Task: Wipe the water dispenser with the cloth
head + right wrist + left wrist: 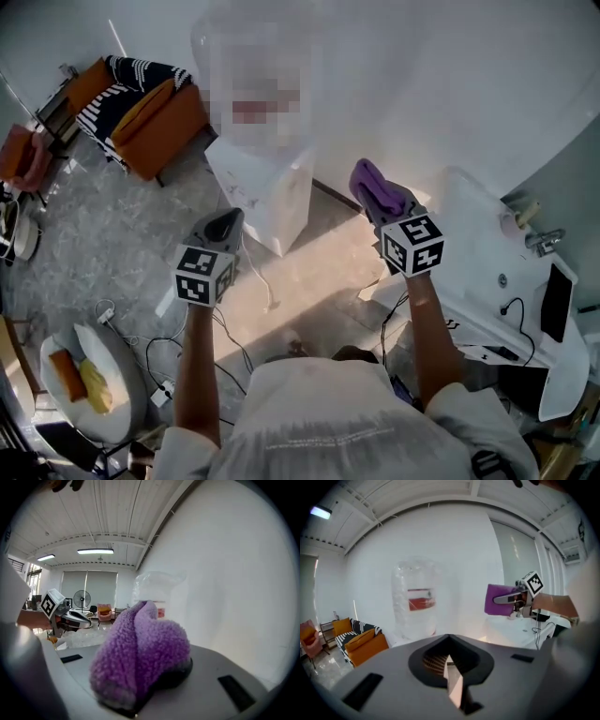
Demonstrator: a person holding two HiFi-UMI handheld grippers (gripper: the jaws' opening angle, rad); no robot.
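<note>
The water dispenser (272,192) is a white cabinet against the white wall, with a clear bottle (417,599) bearing a red label on top. In the head view the bottle is under a mosaic patch. My right gripper (378,197) is held up to the dispenser's right, shut on a fluffy purple cloth (140,653) that bulges out over its jaws; the cloth (372,184) is clear of the dispenser. My left gripper (225,225) hovers just left of the cabinet's front, its jaws together and holding nothing. From the right gripper view the bottle (157,592) stands behind the cloth.
An orange sofa (141,117) with a striped cushion stands far left, a pink chair (23,155) beyond it. On the right is a white desk (487,281) with a black device (556,300) and cables. Cables (159,352) and a round white tray (122,412) lie on the floor.
</note>
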